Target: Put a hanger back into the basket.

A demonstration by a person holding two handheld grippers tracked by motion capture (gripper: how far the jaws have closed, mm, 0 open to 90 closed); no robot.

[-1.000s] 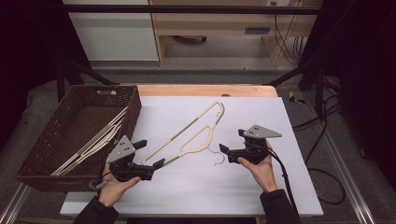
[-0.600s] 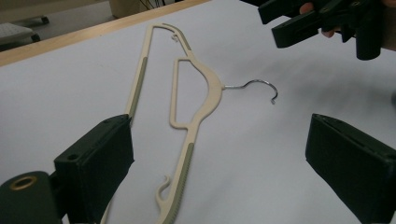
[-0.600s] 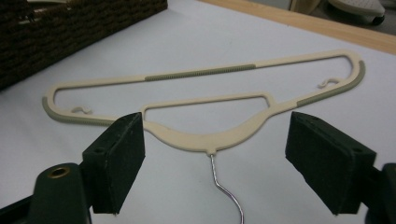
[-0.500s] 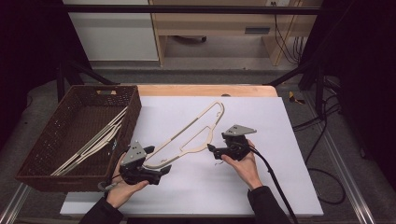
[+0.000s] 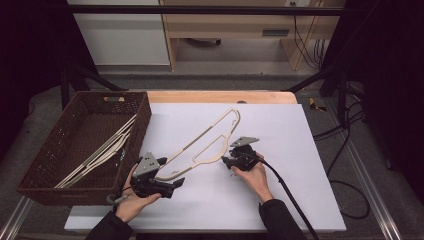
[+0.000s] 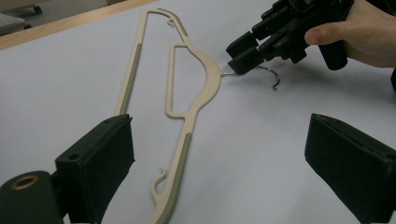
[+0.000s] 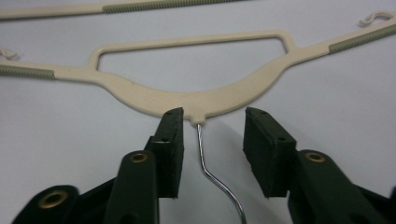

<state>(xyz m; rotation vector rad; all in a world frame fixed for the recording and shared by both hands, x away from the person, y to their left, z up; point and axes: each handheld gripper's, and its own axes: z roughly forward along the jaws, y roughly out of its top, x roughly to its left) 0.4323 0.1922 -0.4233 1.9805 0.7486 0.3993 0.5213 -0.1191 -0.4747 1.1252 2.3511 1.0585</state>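
A cream plastic hanger [image 5: 210, 140] lies flat on the white table [image 5: 300, 190], running diagonally. Its metal hook [image 7: 208, 170] points toward my right gripper [image 5: 226, 161]. In the right gripper view that gripper [image 7: 212, 126] has its jaws on either side of the hook's wire neck. They have just been closing, and a gap remains on both sides of the wire. My left gripper [image 5: 169, 175] stands open at the hanger's near end. In the left gripper view it [image 6: 219, 158] is spread wide, with the ribbed hanger arm [image 6: 180, 163] between the jaws, untouched.
A dark woven basket [image 5: 30, 170] at the table's left edge holds several more cream hangers [image 5: 100, 150]. A wooden strip [image 5: 220, 96] borders the table's far side. A cable [image 5: 290, 200] trails from the right gripper along the person's forearm.
The right gripper has moved left and down to the hanger's hook, and its jaws have narrowed around the wire. The left gripper has shifted slightly right toward the hanger's near end.
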